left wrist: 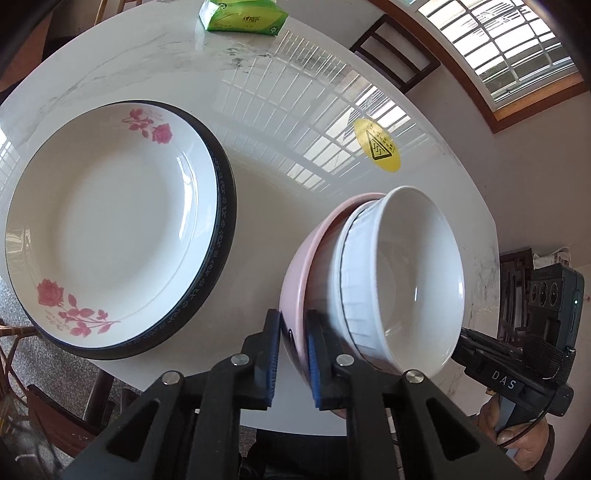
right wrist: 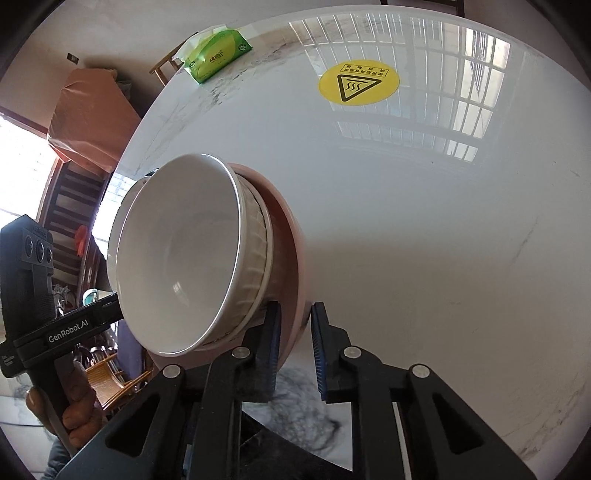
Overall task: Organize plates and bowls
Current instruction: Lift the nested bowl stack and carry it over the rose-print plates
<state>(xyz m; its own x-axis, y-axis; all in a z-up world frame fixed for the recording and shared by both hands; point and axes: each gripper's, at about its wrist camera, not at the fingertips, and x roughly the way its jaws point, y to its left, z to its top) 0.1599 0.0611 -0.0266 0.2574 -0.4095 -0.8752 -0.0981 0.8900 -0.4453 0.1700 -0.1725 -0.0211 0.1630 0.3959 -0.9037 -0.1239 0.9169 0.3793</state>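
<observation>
A pink bowl point(left wrist: 295, 273) with a ribbed white bowl point(left wrist: 406, 277) nested inside is held between both grippers over the white marble table point(left wrist: 280, 147). My left gripper point(left wrist: 293, 350) is shut on the pink bowl's near rim. My right gripper point(right wrist: 295, 339) is shut on the opposite rim of the pink bowl point(right wrist: 291, 258), with the white bowl point(right wrist: 177, 258) to its left. To the left on the table lies a white rose-patterned plate point(left wrist: 110, 229), stacked on a dark-rimmed plate point(left wrist: 226, 221).
A green tissue pack point(left wrist: 243, 14) point(right wrist: 218, 55) lies at the table's far edge. A yellow warning sticker point(left wrist: 376, 144) point(right wrist: 358, 83) marks the tabletop. A dark chair point(left wrist: 395, 55) stands beyond the table. A hand point(right wrist: 74, 410) holds the left gripper's handle.
</observation>
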